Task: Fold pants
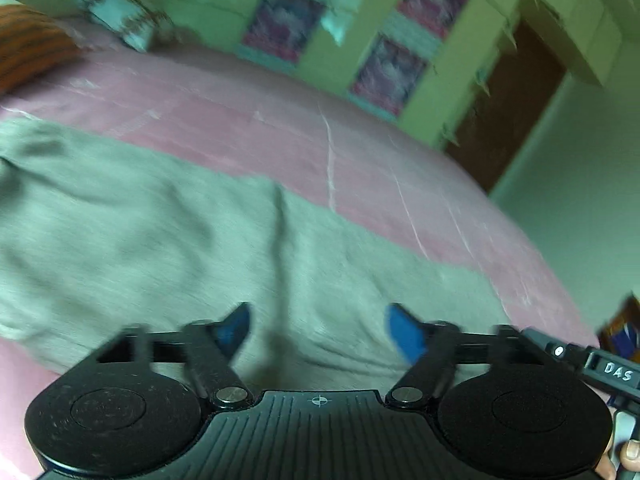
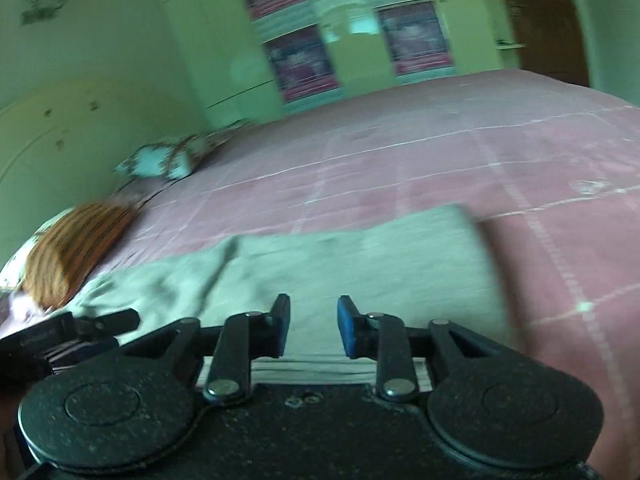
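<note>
Grey-green pants [image 1: 168, 232] lie spread flat on the pink bed [image 1: 248, 120]. My left gripper [image 1: 318, 330] is open wide with blue pads, hovering over the near part of the pants, holding nothing. In the right wrist view the pants [image 2: 360, 256] lie across the pink bedcover [image 2: 500, 152], with one end at the right. My right gripper [image 2: 314, 326] is open over the near edge of the pants, empty. The left gripper's body [image 2: 60, 340] shows at the left edge of the right wrist view. Both views are motion-blurred.
An orange striped pillow [image 1: 28, 48] and a white-teal patterned pillow [image 1: 120, 20] lie at the head of the bed. A green wardrobe [image 1: 360, 32] with picture panels stands behind the bed. A brown doorway [image 1: 512, 100] is at the right.
</note>
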The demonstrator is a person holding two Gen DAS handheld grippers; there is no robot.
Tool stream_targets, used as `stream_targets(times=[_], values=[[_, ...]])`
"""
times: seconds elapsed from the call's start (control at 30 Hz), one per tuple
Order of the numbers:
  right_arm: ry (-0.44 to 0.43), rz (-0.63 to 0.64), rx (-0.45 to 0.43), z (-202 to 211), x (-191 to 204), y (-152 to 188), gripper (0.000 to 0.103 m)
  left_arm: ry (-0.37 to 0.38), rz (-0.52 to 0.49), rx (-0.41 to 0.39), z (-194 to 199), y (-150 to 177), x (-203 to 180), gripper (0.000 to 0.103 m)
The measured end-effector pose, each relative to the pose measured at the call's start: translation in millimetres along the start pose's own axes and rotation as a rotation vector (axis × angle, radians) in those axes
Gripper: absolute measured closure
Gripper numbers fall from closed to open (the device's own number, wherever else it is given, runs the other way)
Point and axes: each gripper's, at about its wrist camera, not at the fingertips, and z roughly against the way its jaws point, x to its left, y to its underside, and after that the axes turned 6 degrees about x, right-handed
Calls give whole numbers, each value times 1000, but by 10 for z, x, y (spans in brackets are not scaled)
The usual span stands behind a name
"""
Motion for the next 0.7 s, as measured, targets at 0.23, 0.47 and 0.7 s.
stream_targets(times=[0.23, 0.47, 0.7], values=[[42, -27, -5, 5, -237, 142, 83, 58, 99, 72, -259, 73, -34, 46], [65, -20, -3, -103, -330, 92, 83, 72, 220, 87, -413, 121, 175, 66], [122, 30, 137, -377, -369, 107, 84, -15, 114, 52, -226, 347, -10, 80]])
